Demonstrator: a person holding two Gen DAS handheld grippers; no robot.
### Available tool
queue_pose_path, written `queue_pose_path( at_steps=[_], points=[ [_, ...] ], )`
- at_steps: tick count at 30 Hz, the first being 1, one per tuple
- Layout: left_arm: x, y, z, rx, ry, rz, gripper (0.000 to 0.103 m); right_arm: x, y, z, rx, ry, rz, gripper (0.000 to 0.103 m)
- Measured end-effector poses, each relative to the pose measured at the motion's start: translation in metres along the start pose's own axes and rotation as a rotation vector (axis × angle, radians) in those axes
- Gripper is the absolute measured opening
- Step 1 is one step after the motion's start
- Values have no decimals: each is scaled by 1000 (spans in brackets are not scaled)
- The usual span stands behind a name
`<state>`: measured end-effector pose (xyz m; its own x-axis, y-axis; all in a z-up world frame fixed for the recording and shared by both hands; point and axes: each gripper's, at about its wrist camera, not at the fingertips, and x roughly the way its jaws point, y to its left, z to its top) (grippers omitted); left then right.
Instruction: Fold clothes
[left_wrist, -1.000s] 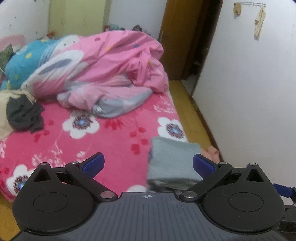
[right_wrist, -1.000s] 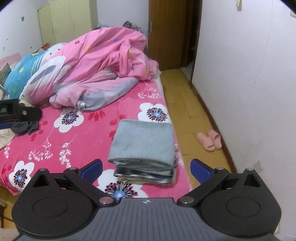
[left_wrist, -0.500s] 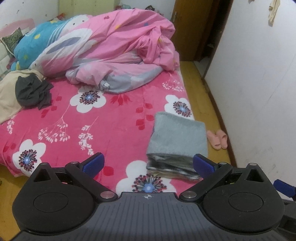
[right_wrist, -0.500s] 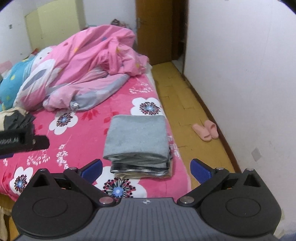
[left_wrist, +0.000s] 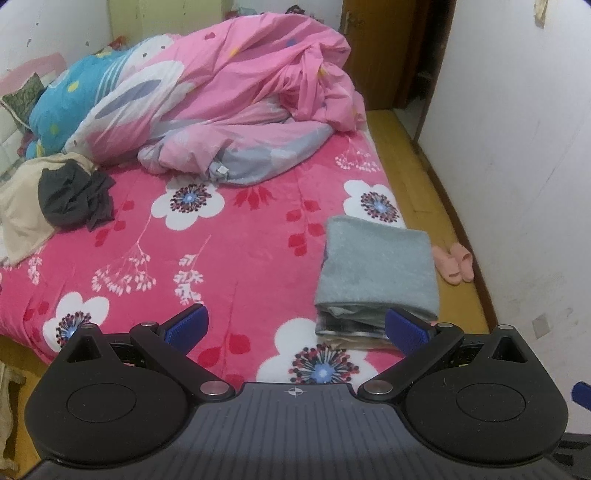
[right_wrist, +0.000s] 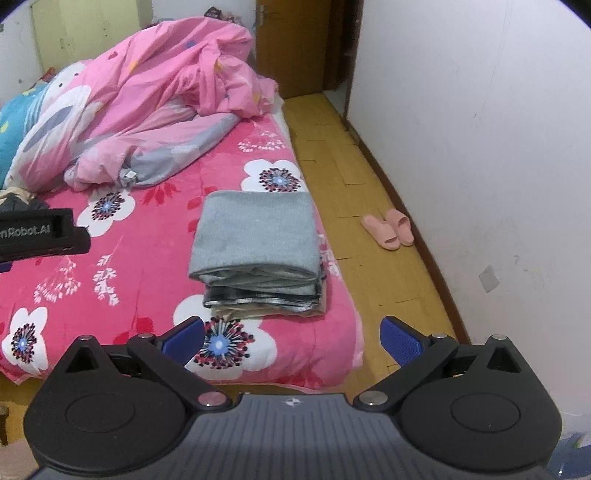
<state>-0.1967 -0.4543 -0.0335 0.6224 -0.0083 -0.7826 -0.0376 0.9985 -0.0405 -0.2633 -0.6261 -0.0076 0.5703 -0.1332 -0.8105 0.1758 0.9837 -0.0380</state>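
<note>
Bed (left_wrist: 240, 258) fills most of both views: pink floral cover, white and dark-centred flower prints. Wooden floor (right_wrist: 369, 240) runs along its right side, white wall (right_wrist: 480, 147) beyond, brown door (right_wrist: 295, 48) at the far end.

Crumpled pink duvet (left_wrist: 240, 103) heaped across the far half of the bed, grey and blue patches showing in its folds.

Stack of folded clothes (right_wrist: 258, 251) near the bed's right edge, towards the foot. Grey piece on top, flat and squared. Under it a dark-and-white layer, possibly checked, then a beige one; layers are thin and hard to tell apart from here. In the left wrist view the same stack (left_wrist: 376, 273) sits just ahead of the right-hand finger, apart from it.

Unfolded clothes at the left side of the bed, well apart from the stack: a cream garment (left_wrist: 22, 206) spread loose, a dark grey garment (left_wrist: 74, 195) bunched on top of it.

Pair of pink slippers (right_wrist: 388, 229) on the floor beside the wall, side by side.

Left gripper (left_wrist: 295, 328): blue pads spread wide, nothing between them, held above the foot of the bed. Part of its black body, lettered, shows at the left edge of the right wrist view (right_wrist: 37, 236).

Right gripper (right_wrist: 291, 336): blue pads likewise wide apart, empty, held over the bed's foot corner, short of the stack.
</note>
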Motion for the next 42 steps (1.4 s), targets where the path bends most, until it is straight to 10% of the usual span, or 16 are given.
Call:
queue_pose_path(
  at_steps=[42],
  points=[
    [-5,5,-10,65,29,-8,103,1,19,7,-36,8,-41,103]
  ],
)
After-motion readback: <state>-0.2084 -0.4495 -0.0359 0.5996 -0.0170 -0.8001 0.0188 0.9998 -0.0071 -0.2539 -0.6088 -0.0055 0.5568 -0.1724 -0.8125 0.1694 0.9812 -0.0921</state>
